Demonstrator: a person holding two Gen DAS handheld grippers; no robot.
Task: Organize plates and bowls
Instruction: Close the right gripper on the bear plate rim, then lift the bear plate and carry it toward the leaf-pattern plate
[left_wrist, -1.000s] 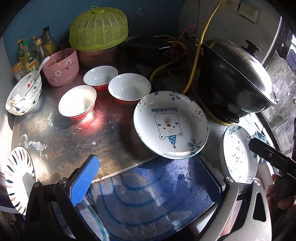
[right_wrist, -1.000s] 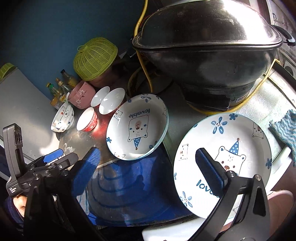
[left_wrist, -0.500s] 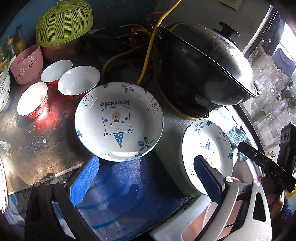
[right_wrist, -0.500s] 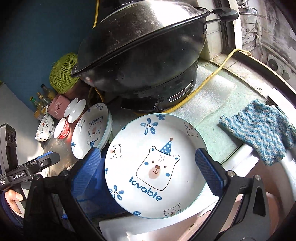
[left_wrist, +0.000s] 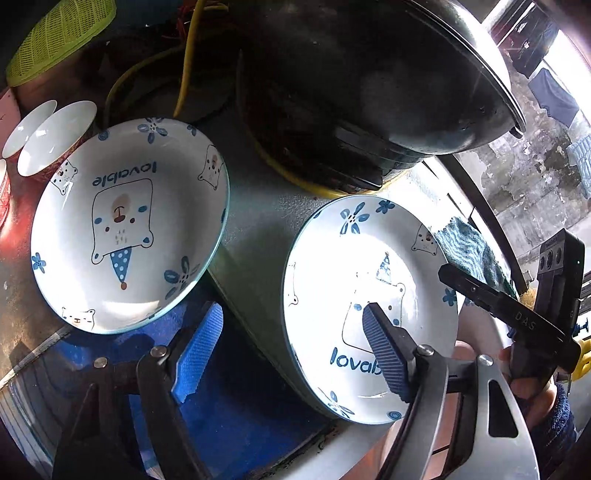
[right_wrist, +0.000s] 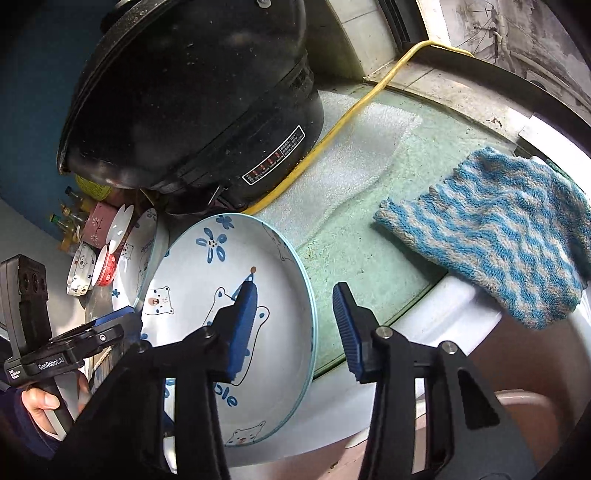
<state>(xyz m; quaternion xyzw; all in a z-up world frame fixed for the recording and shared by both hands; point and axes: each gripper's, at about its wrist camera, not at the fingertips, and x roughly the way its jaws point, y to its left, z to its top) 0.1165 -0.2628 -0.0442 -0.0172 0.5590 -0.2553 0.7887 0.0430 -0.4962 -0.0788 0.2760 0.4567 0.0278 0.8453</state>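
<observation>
1. Two bear-print dishes fill our left wrist view, and they lie apart, so no stacking shows yet. The deep bear plate (left_wrist: 125, 225) sits on the tabletop (left_wrist: 255, 236) at the left, partly over a blue mat (left_wrist: 236, 413). The second bear plate (left_wrist: 369, 306) rests at the right, near the tabletop's edge. Small white bowls (left_wrist: 55, 136) stand loose behind the deep plate, beside a green food cover (left_wrist: 59, 33). A black electric wok (left_wrist: 369, 85) looms at the back.

2. In that view our left tongs (left_wrist: 291, 347) have just been closing but are part spread. One pad hovers over the second plate's face, the other over the blue mat, with the plate's left rim between them; we see no pinch.

3. From the right wrist view, our right tongs (right_wrist: 295, 325) have just been closing too, and straddle the second bear plate's (right_wrist: 229, 317) right rim: one pad over the bear, one outside above the green tabletop (right_wrist: 369, 229). A gap remains, so we judge nothing is held.

4. Further left there, a pink bowl (right_wrist: 98, 221), a red bowl (right_wrist: 105, 266) and a printed bowl (right_wrist: 79, 273) stand scattered. A striped cloth (right_wrist: 498, 236) lies well apart at the right.

5. We judge the task barely begun: plates await stacking, and bowls await nesting.
</observation>
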